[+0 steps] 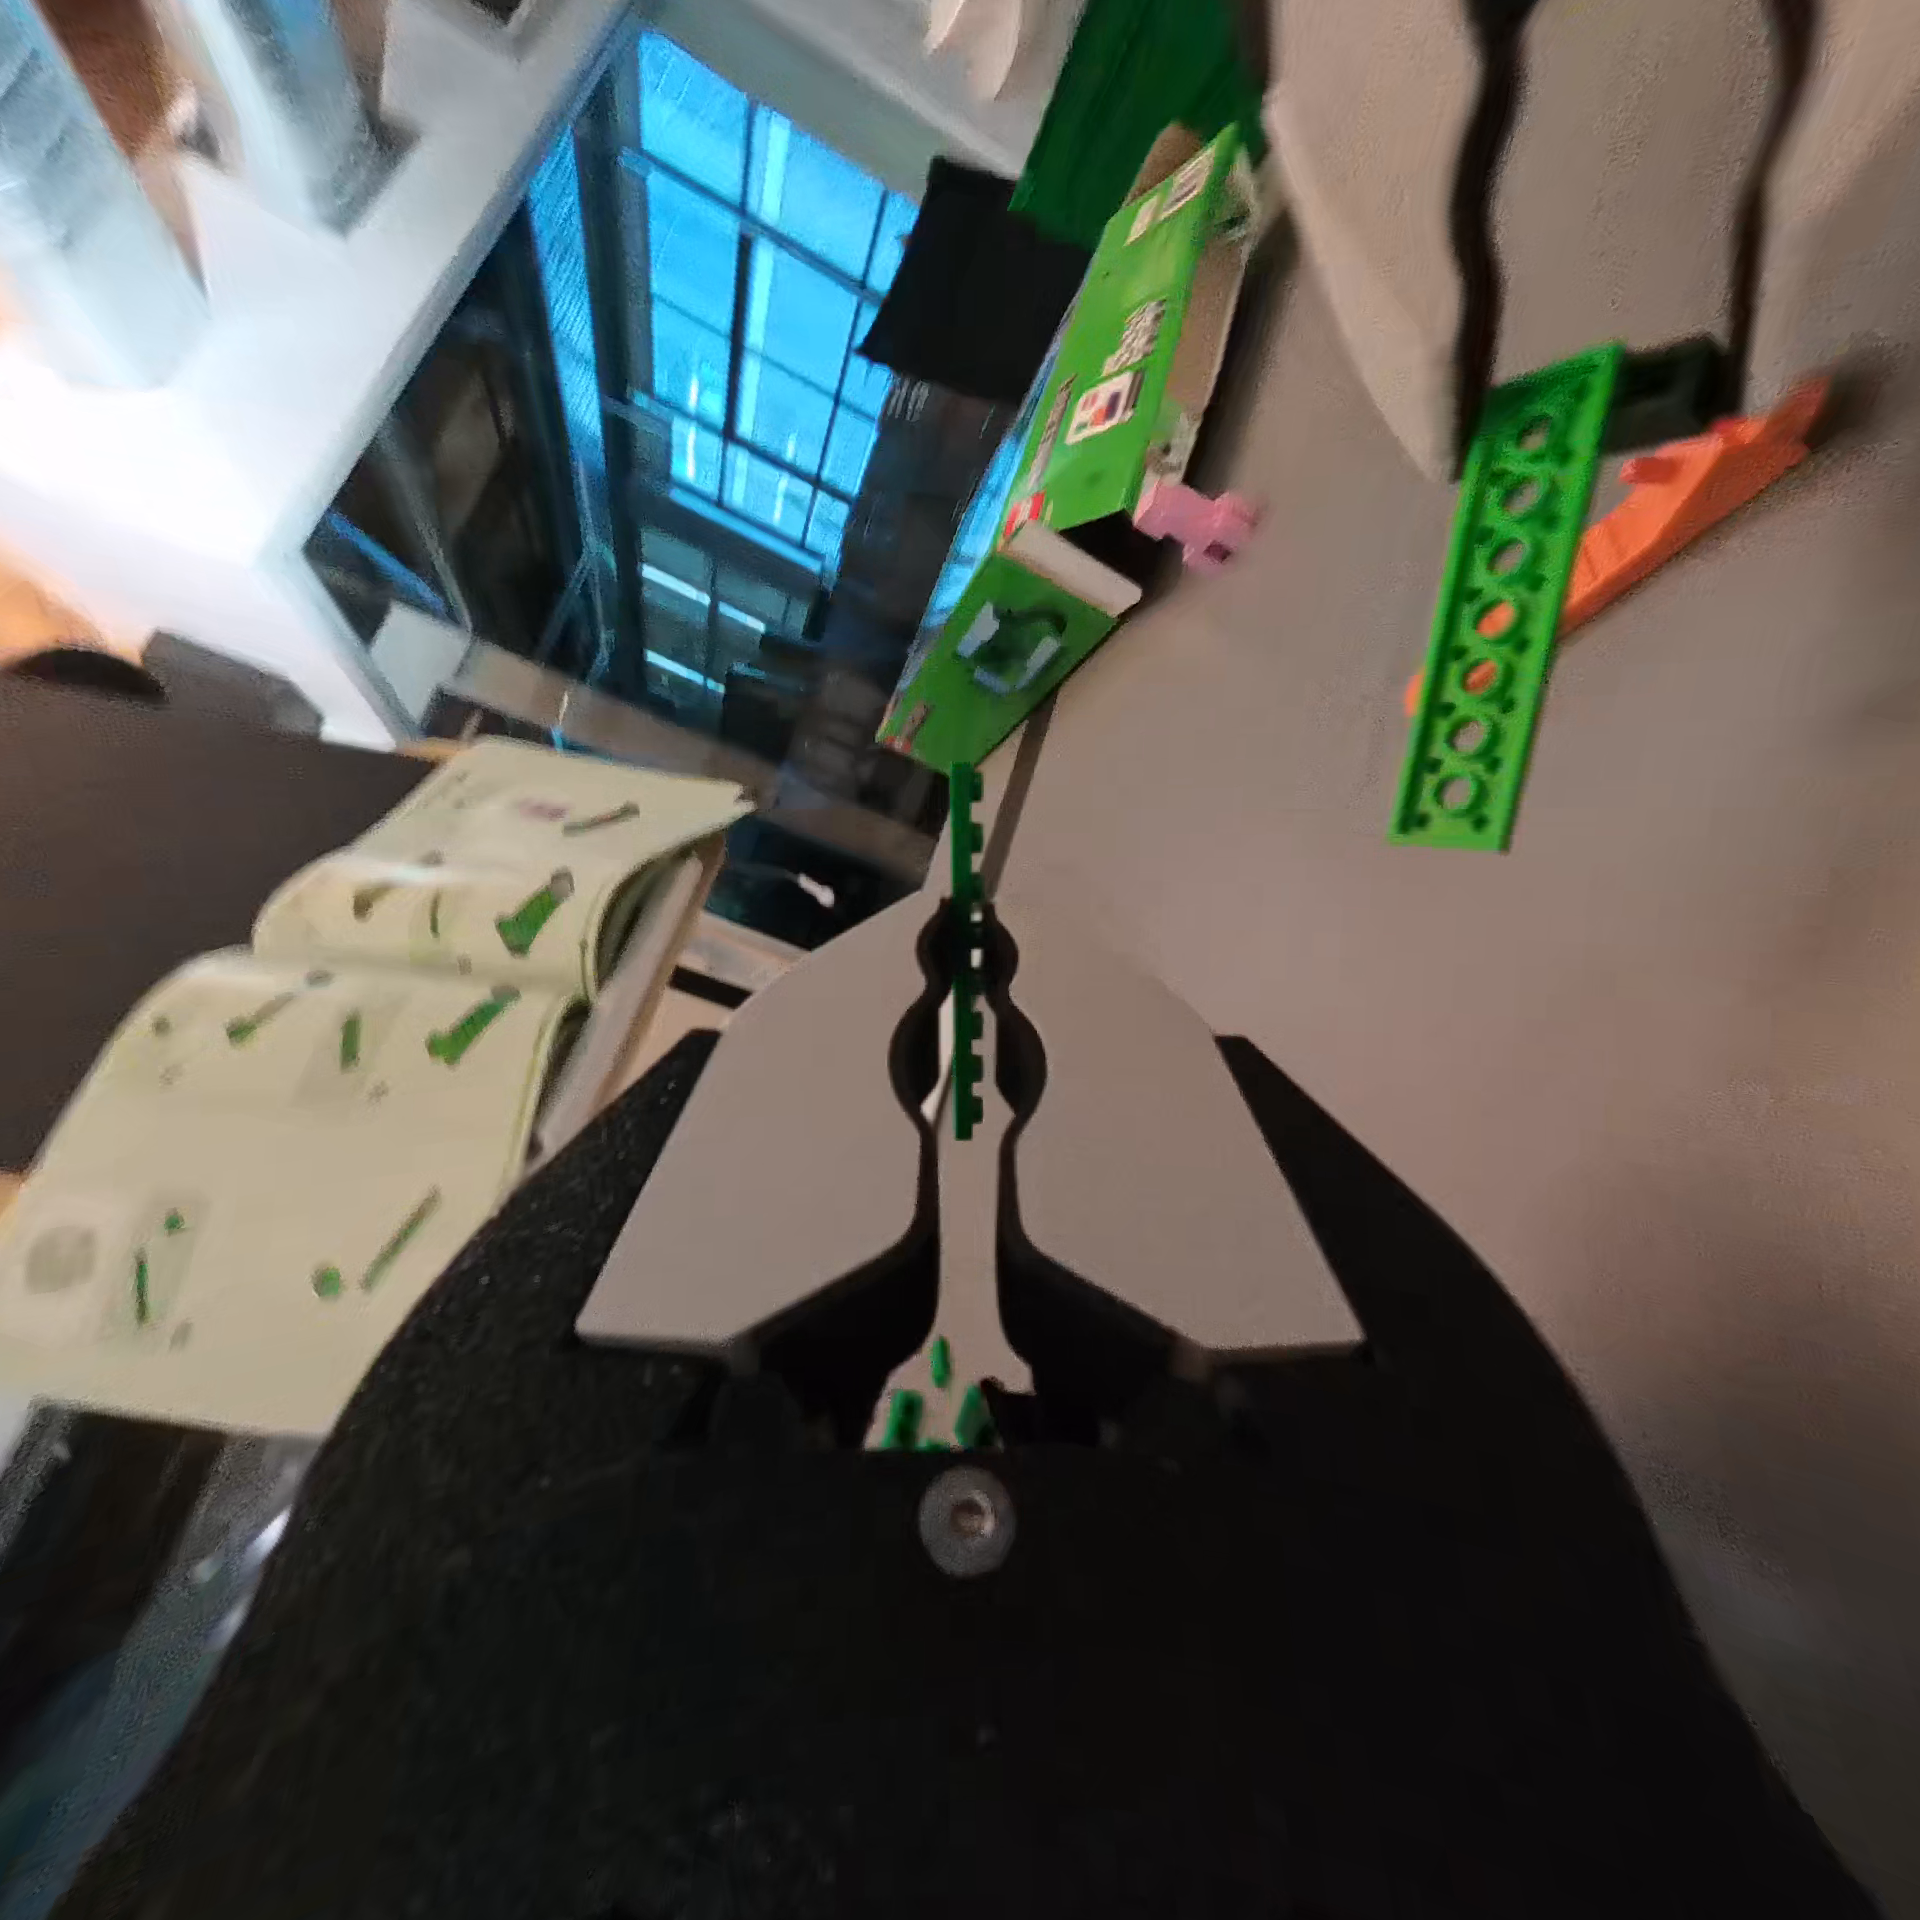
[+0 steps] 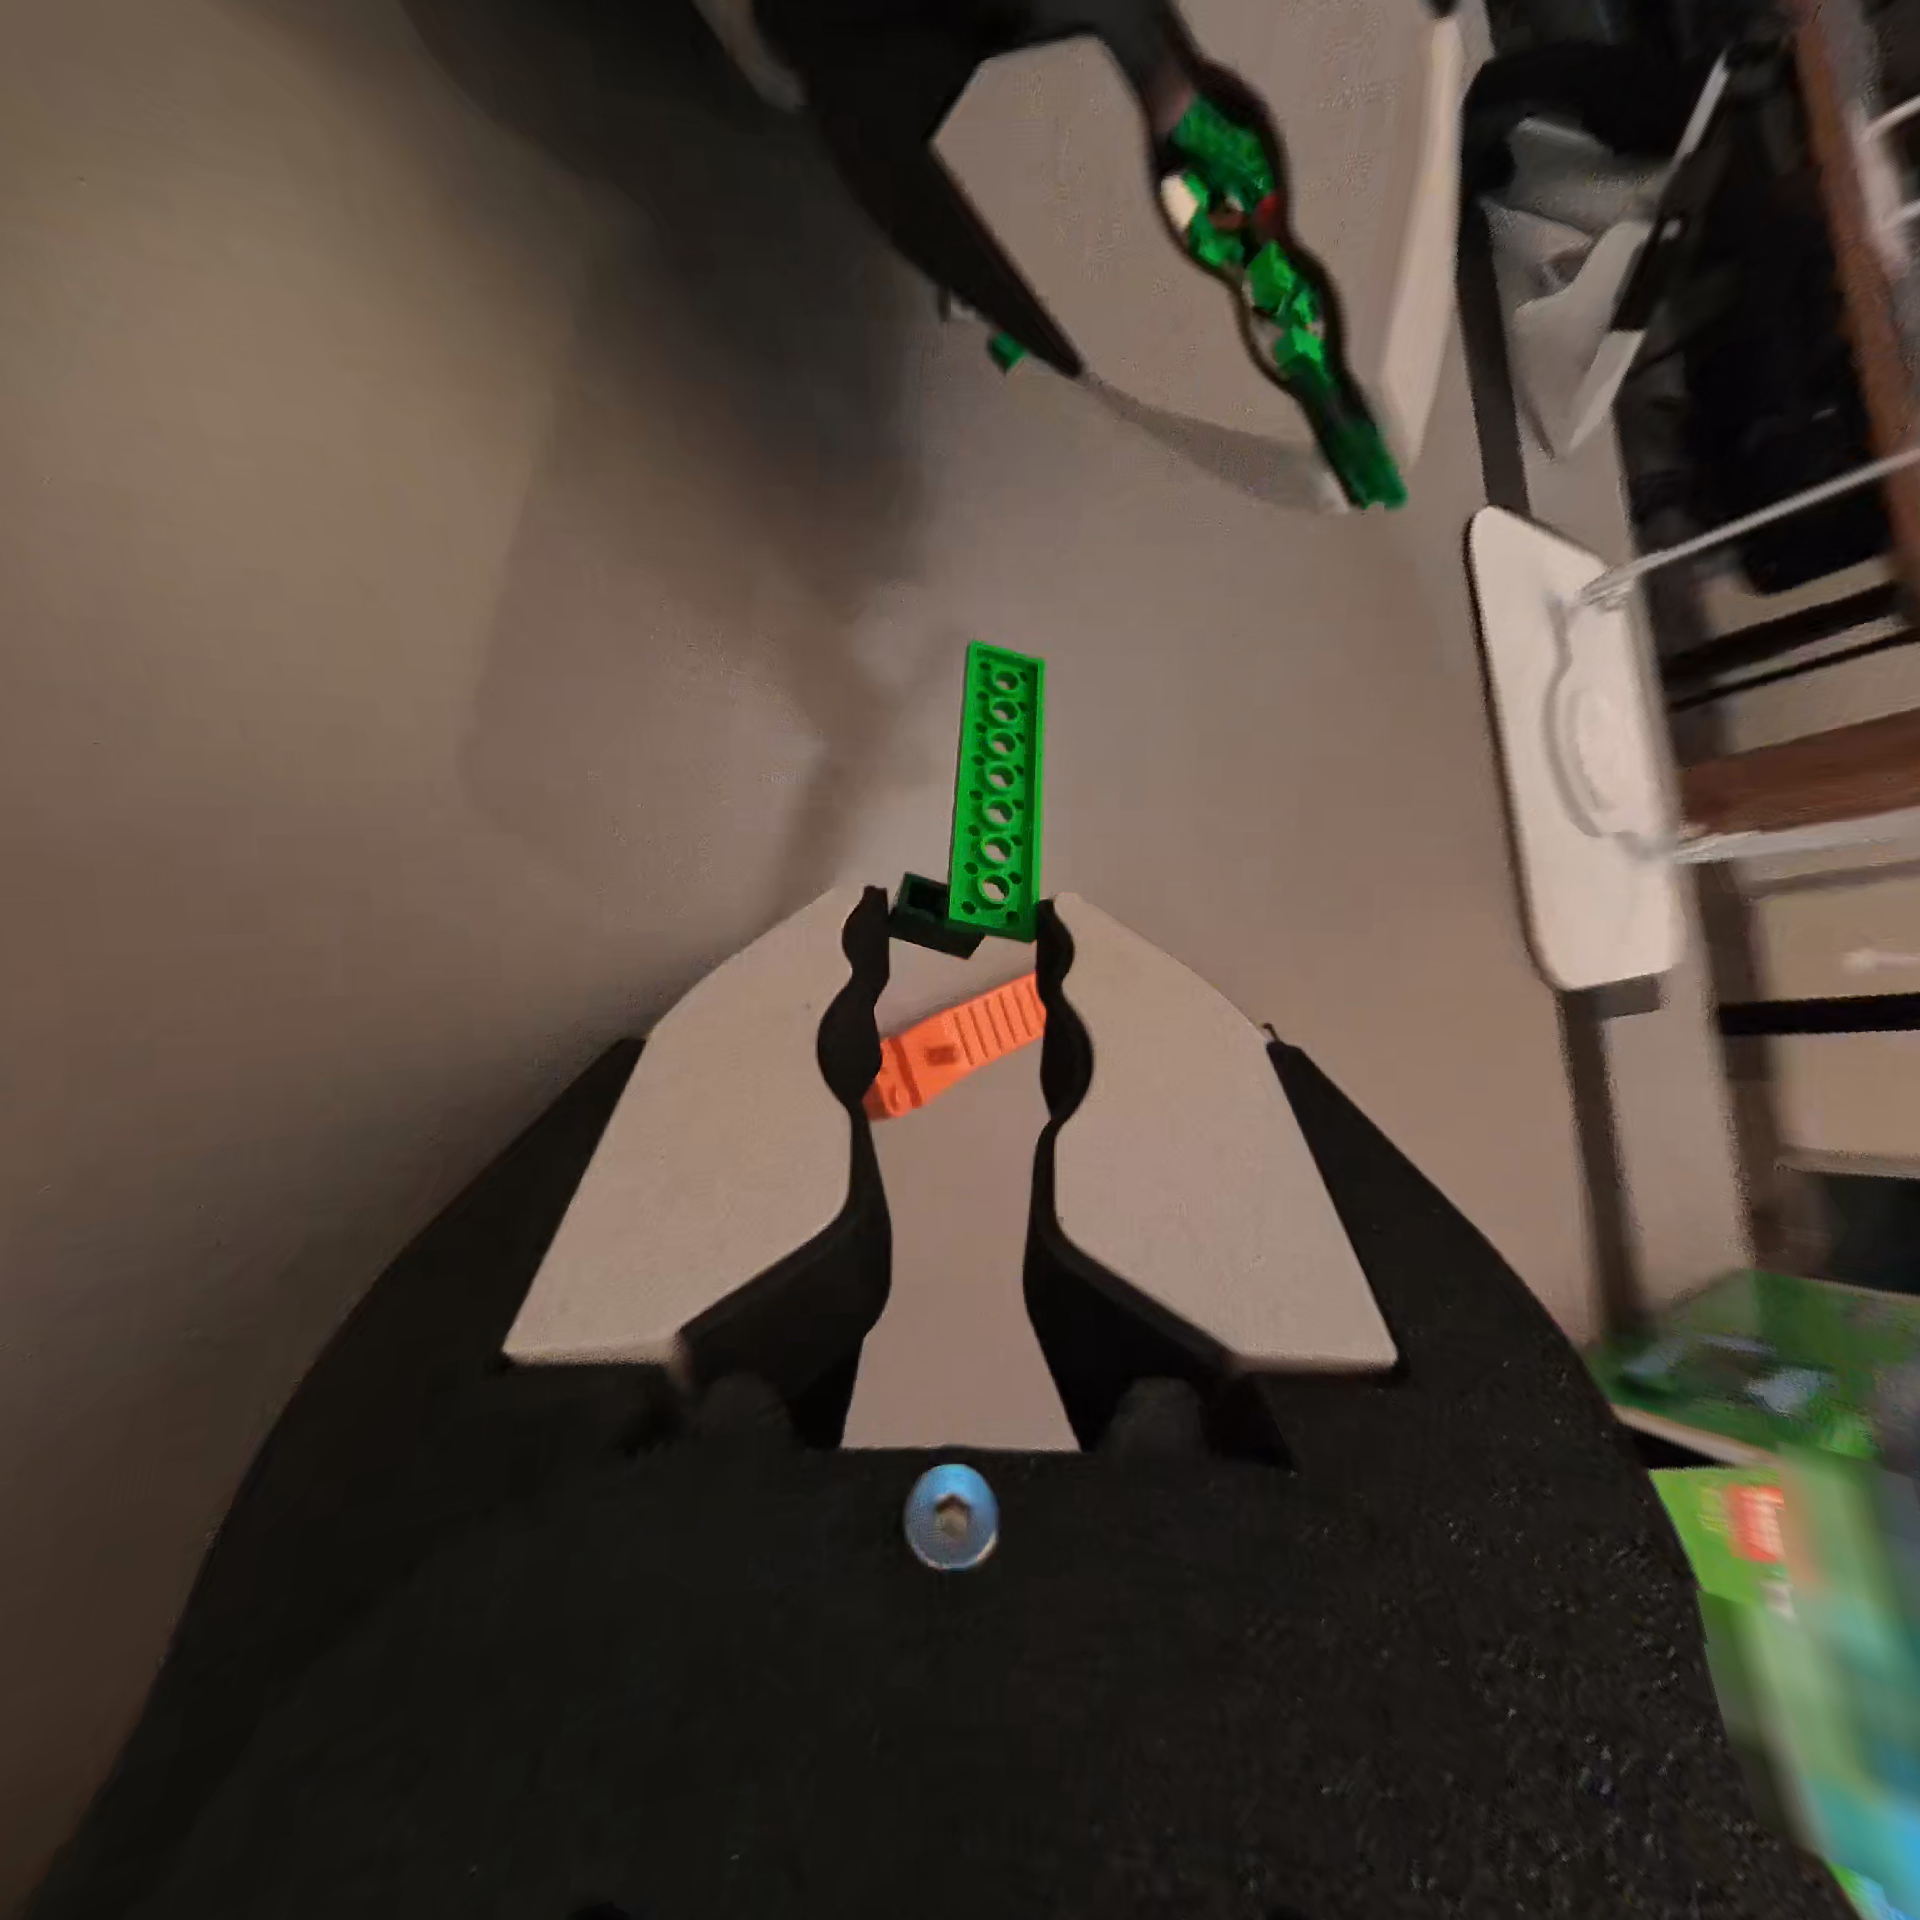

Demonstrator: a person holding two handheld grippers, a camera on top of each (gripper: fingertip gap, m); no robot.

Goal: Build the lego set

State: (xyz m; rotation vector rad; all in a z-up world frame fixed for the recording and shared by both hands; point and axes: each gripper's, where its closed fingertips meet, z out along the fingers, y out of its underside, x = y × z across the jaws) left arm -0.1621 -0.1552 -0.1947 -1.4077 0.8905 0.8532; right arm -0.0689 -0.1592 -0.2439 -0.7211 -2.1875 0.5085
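My left gripper (image 1: 966, 935) is shut on a thin dark green plate (image 1: 966, 831), seen edge-on and sticking out past the fingertips. It also shows at the top of the right wrist view (image 2: 1262, 270), with the plate's end (image 2: 1361, 468) poking out. My right gripper (image 2: 958, 920) is shut on the end of a long bright green plate (image 2: 997, 790), underside towards the camera, with a small dark green brick (image 2: 930, 920) beside it between the fingertips. In the left wrist view this plate (image 1: 1496, 613) hangs above the grey table (image 1: 1351, 935).
An orange brick separator (image 2: 956, 1049) lies on the table under the right gripper. A green set box (image 1: 1081, 468), a pink piece (image 1: 1205, 520) and an open instruction booklet (image 1: 312, 1039) lie further off. A white pad (image 2: 1569, 769) sits at the table's right edge.
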